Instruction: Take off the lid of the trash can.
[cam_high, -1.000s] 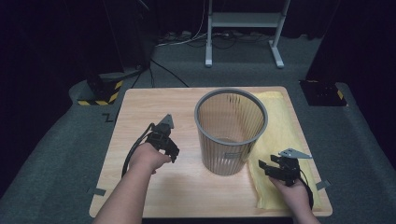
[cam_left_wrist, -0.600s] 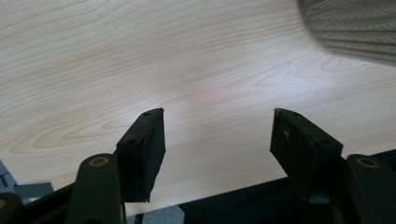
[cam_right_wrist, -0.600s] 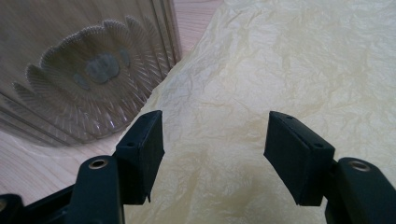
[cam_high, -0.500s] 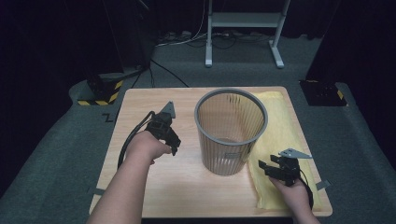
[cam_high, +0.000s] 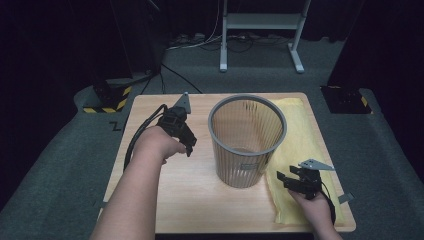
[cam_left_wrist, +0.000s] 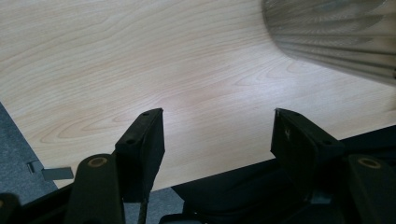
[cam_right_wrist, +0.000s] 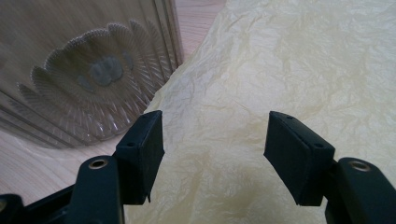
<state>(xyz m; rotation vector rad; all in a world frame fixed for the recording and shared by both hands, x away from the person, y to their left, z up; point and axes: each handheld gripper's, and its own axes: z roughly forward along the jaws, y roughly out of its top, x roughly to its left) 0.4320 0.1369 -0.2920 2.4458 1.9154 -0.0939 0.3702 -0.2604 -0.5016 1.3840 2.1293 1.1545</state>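
A grey ribbed wastebasket stands upright in the middle of the wooden table. A crinkled pale-yellow sheet lies flat to its right. My left gripper is held above the table just left of the basket. Its jaws are open and empty, as the left gripper view confirms, with the basket at the upper right. My right gripper rests low over the near part of the sheet. It is open and empty above the yellow sheet, with the basket's wall close on its left.
The table's near edge drops to grey carpet, where a tape tab sticks out. A black-and-yellow striped block sits on the floor at the far left. A metal stand is behind the table.
My left gripper has lifted and moved away from the person, toward the far side beside the basket. The right gripper, basket and sheet have stayed put.
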